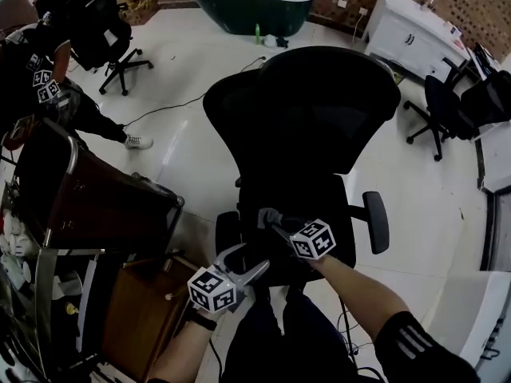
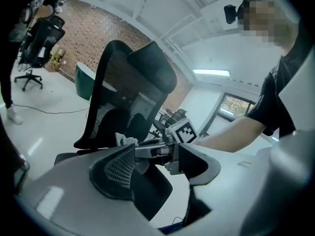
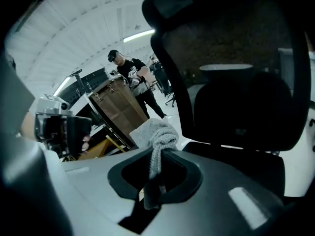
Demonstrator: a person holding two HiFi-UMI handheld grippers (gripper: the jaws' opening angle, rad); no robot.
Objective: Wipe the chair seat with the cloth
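Note:
A black office chair stands in the middle of the head view, its seat (image 1: 307, 198) right in front of me and its mesh backrest (image 1: 319, 102) beyond. My right gripper (image 1: 267, 219) is over the seat's near left part, shut on a bunched grey cloth (image 1: 270, 214). In the right gripper view the cloth (image 3: 155, 132) sticks out past the pinched jaws, with the chair's backrest (image 3: 241, 97) behind. My left gripper (image 1: 249, 258) hovers near the seat's front edge, jaws spread and nothing between them. From the left gripper (image 2: 157, 162) I see the cloth (image 2: 125, 140) and the chair's backrest (image 2: 123, 82).
A brown wooden cart (image 1: 104, 206) stands close on the left. A person (image 1: 48, 78) and another black chair (image 1: 104, 30) are at the far left. A dark green bathtub (image 1: 247, 2), a white cabinet (image 1: 407, 30) and more chairs (image 1: 447, 102) lie farther back.

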